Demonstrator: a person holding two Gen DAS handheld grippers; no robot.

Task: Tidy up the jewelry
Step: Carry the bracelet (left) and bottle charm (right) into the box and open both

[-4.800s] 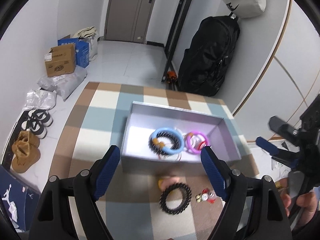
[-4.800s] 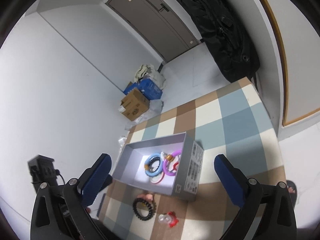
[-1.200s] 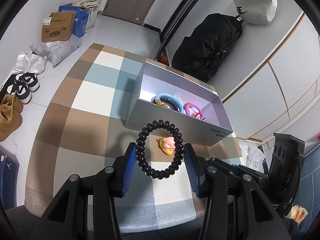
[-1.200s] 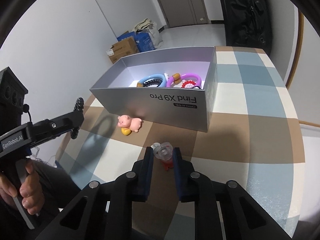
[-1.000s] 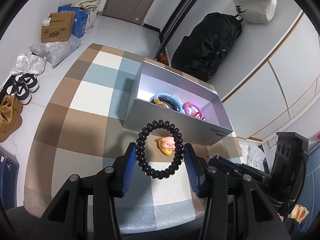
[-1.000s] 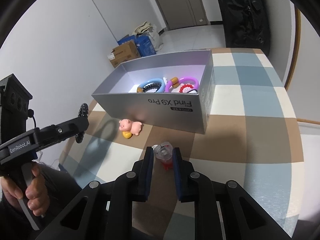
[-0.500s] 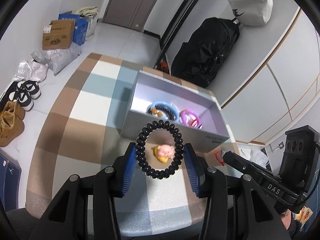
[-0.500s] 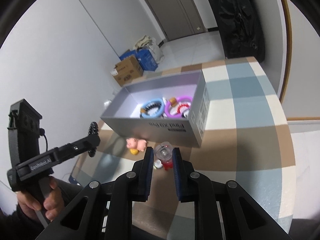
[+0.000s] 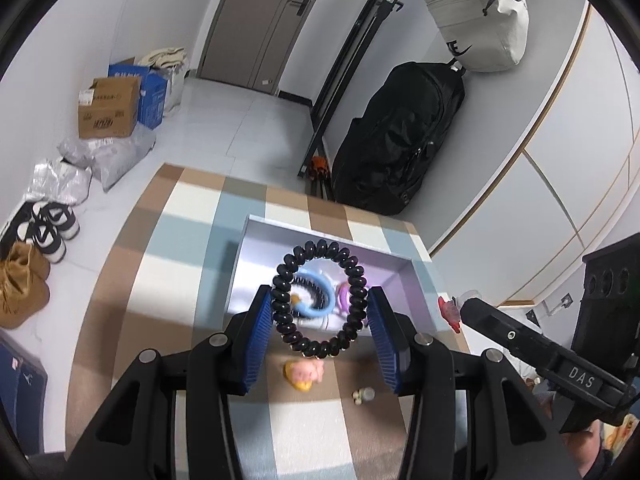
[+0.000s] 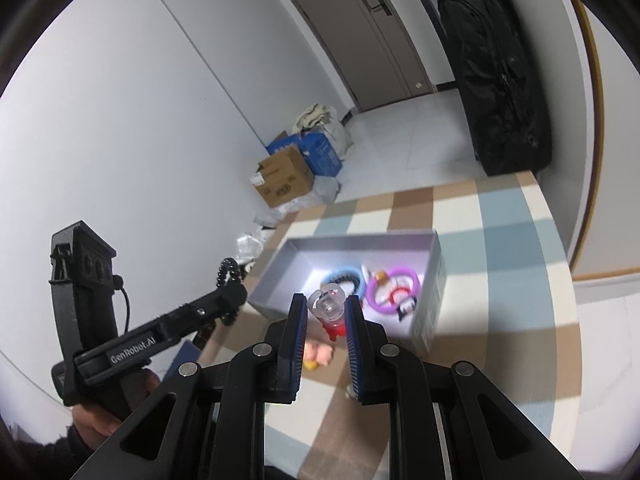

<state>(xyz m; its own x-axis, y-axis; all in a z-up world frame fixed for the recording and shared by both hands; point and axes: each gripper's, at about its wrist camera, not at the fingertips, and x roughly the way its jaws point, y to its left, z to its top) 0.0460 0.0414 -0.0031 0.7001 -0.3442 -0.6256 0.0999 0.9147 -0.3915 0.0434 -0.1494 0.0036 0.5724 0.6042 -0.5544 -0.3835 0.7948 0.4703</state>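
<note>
My left gripper (image 9: 320, 308) is shut on a black spiral hair tie (image 9: 320, 344), held upright above the table in front of the grey box (image 9: 404, 266). My right gripper (image 10: 327, 307) is shut on a small clear and red trinket (image 10: 330, 308), raised near the box's (image 10: 276, 260) front wall. Inside the box lie a blue ring (image 10: 340, 272) and a purple ring (image 10: 394, 286) among other pieces. A pink pig figure (image 9: 304, 372) and a tiny bead piece (image 9: 364, 395) lie on the checked tablecloth (image 9: 192, 264) in front of the box.
The right gripper's black body (image 9: 532, 356) juts in from the right in the left wrist view; the left gripper (image 10: 152, 340), held by a hand, shows at left in the right wrist view. A black backpack (image 9: 396, 136), cardboard boxes (image 9: 108, 108) and shoes (image 9: 44, 228) stand on the floor.
Both grippers have risen with their items, so the box interior now shows behind the hair tie. The pig figure has dropped below the hair tie in the left wrist view.
</note>
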